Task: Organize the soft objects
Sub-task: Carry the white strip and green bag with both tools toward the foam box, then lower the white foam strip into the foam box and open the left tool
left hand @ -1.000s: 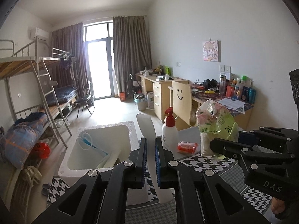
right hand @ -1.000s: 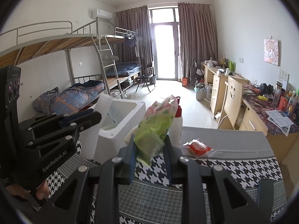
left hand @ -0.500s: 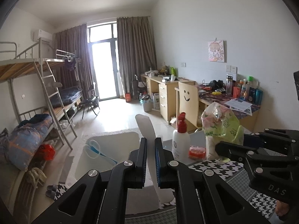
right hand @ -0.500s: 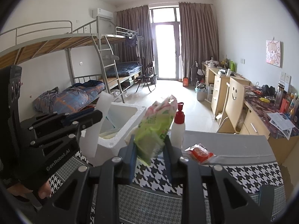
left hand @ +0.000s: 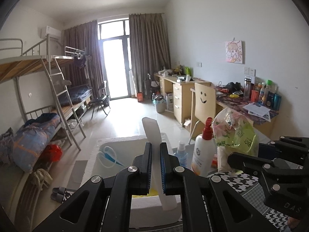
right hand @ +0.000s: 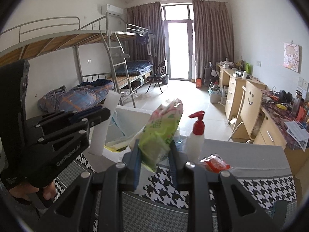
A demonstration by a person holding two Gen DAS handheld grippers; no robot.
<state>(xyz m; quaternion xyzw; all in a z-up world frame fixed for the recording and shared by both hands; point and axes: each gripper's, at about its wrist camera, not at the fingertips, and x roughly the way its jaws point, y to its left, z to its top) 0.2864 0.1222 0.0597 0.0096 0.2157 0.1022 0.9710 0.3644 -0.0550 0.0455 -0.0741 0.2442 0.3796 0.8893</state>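
My left gripper (left hand: 156, 169) is shut on a white foam lid (left hand: 154, 135), held on edge over the open white foam box (left hand: 123, 141). The same lid (right hand: 105, 127) shows at the left of the right wrist view, clamped in the left gripper (right hand: 102, 114). My right gripper (right hand: 154, 154) is shut on a green and pink plastic pack (right hand: 161, 131), lifted above the houndstooth table (right hand: 260, 185) near the box's right side. In the left wrist view that pack (left hand: 234, 135) hangs at the right in the right gripper (left hand: 249, 154).
A white pump bottle with a red top (right hand: 196, 135) and a small red packet (right hand: 214, 163) stand on the table beside the box. A small spray bottle (left hand: 181, 152) is behind. The box holds blue and yellow items. Bunk beds are left, desks and a chair (right hand: 249, 108) right.
Both grippers have moved together across the table, still holding the lid and the pack. The foam box and the pump bottle look closer and lie more under the lid now.
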